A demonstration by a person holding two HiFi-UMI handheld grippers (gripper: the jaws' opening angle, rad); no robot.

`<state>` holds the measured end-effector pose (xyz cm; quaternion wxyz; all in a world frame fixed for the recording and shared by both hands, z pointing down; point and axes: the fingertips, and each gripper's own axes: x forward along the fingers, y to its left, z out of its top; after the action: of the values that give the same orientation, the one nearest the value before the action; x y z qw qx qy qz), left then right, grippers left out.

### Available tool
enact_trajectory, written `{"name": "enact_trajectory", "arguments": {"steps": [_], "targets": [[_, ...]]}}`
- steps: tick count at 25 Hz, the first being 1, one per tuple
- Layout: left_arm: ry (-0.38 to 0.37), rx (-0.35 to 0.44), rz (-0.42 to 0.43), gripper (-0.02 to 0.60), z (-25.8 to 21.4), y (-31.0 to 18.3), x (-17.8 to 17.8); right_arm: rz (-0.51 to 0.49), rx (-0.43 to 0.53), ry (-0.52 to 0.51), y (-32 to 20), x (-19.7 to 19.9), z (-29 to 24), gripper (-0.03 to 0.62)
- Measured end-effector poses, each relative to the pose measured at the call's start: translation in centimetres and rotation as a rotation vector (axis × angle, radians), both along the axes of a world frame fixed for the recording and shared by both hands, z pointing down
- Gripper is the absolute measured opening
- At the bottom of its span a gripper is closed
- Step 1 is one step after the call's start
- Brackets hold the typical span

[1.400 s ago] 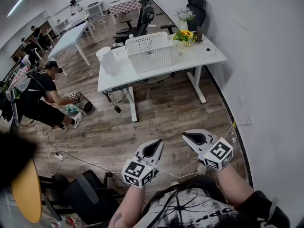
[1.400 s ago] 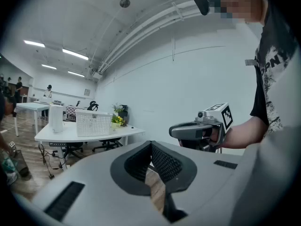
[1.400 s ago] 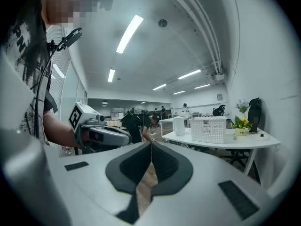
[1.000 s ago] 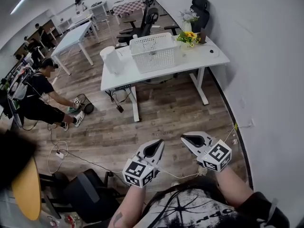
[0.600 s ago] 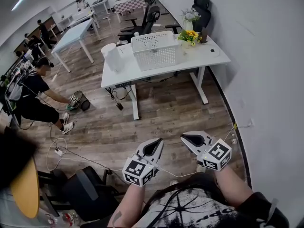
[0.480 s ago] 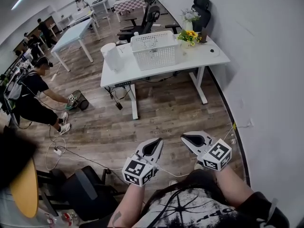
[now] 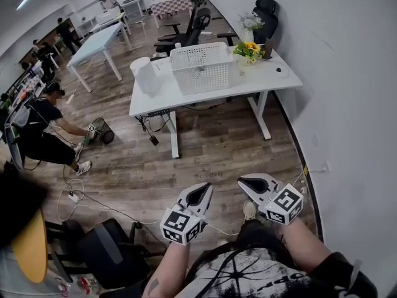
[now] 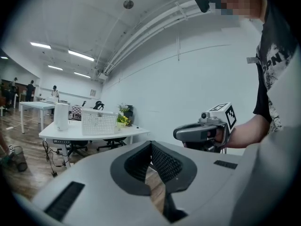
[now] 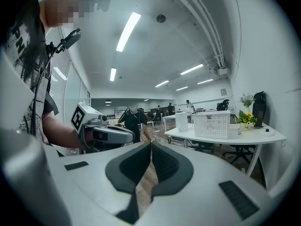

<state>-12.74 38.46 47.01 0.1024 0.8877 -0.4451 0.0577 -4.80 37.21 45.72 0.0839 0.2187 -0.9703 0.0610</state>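
I have both tools held in the air above the wooden floor (image 7: 211,141), side by side and a little apart. The left gripper (image 7: 205,185) has its 2 fingers (image 8: 164,161) pressed together, tip against tip, with nothing between them. The right gripper (image 7: 242,180) is the same: its fingers (image 9: 164,164) meet at the tips and pinch nothing.

The white desk (image 7: 260,74) stands well beyond both sets of fingertips, ahead of them and not touched by either. On it sits a white perforated basket (image 7: 198,67), in line with the gap between the 2 tools. Past the right fingertips, at the basket's right, is a pot of yellow flowers (image 7: 248,48). At the basket's left, beyond the left fingertips, stands a white cylinder (image 7: 142,76).

In the left gripper view the desk (image 8: 70,130) and basket (image 8: 98,123) lie left of the closed fingertips, and the right gripper (image 8: 178,133) hangs just right of them. In the right gripper view the desk (image 9: 225,134) and basket (image 9: 211,124) lie right of the fingertips, with the left gripper (image 9: 129,138) at their left.

A thin cable (image 7: 93,202) runs over the floor left of the left fingers, and a person (image 7: 43,141) crouches on the floor far to that side.
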Motion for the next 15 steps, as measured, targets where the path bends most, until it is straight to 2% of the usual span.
{"name": "enact_trajectory", "arguments": {"steps": [15], "targets": [[-0.003, -0.019, -0.059, 0.011, -0.4, -14.7, 3.4, -0.053, -0.015, -0.031, -15.3, 3.8, -0.1, 0.025]]}}
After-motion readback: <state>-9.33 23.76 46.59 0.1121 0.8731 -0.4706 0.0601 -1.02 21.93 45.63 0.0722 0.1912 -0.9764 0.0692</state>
